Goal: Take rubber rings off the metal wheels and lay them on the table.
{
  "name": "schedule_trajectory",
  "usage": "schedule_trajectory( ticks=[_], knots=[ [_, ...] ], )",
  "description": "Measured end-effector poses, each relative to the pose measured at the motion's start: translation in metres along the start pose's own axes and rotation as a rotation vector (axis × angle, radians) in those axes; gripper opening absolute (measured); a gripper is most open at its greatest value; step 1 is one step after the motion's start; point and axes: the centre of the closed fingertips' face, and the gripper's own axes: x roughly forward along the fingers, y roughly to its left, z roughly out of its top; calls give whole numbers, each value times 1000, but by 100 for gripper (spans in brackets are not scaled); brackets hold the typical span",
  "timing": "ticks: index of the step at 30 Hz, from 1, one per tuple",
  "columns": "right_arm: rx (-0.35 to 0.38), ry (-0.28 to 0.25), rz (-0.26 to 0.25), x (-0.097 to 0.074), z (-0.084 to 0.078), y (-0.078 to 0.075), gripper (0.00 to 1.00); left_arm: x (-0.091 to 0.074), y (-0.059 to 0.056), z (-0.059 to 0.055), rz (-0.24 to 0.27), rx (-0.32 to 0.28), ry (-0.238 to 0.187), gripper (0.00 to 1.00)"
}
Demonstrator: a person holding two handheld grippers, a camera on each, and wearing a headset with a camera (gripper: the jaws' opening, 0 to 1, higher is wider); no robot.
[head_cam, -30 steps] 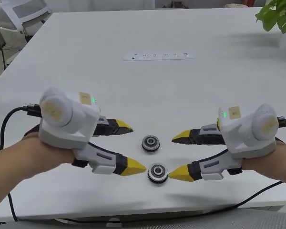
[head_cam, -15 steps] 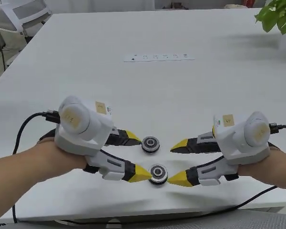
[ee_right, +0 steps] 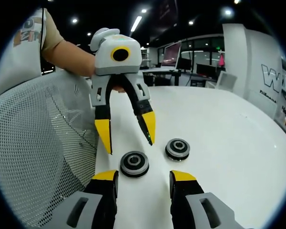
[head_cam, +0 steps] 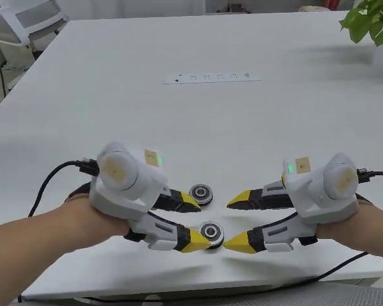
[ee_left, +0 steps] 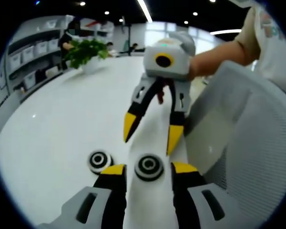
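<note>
A wide white tabletop (head_cam: 255,127) stretches away from the viewer. Near its front edge, at 6 o'clock, a small metal wheel (head_cam: 211,233) lies flat, with a dark rubber ring (head_cam: 212,224) around its rim. A second wheel (head_cam: 201,194) of the same kind lies flat just beyond it, toward 12 o'clock, close but not touching. Farther off at 12 o'clock, a narrow white socket strip (head_cam: 207,78) sits on the surface. At 2 o'clock, in the far corner, the green leaves of a potted plant (head_cam: 370,22) show. A black cable (head_cam: 335,266) trails along the front edge at 5 o'clock.
</note>
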Motion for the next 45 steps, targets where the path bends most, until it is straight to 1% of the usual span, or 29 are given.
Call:
schedule_trajectory(
  ticks=[8, 14, 21, 22, 24, 25, 28, 35, 41, 45],
  knots=[
    [11, 0, 1, 1, -3, 1, 41, 6, -2, 1, -8, -6, 2, 31],
    [14, 1, 2, 2, -5, 2, 41, 11, -5, -4, -13, 22, 25, 25],
    [17, 3, -2, 3, -6, 2, 40, 15, -5, -4, -5, 39, 25, 19],
    [19, 3, -3, 3, -6, 2, 40, 16, -5, -5, -3, 45, 31, 18],
    [20, 2, -3, 3, -6, 1, 40, 16, -6, -3, 4, 75, 27, 18],
    [20, 1, -2, 3, -6, 2, 40, 16, -6, -3, 4, 69, 29, 18],
    [20, 0, 1, 4, -5, 2, 39, 16, -5, -4, 7, 76, 25, 18],
    [20, -4, 11, 8, -4, 5, 39, 15, -3, -4, 15, 50, 9, 14],
    [28, -8, 20, 12, -4, 7, 38, 16, -3, -4, 22, 69, 7, 14],
    [47, -20, 26, 14, -2, 8, 36, 16, -3, -4, 23, 68, 7, 14]
  ],
)
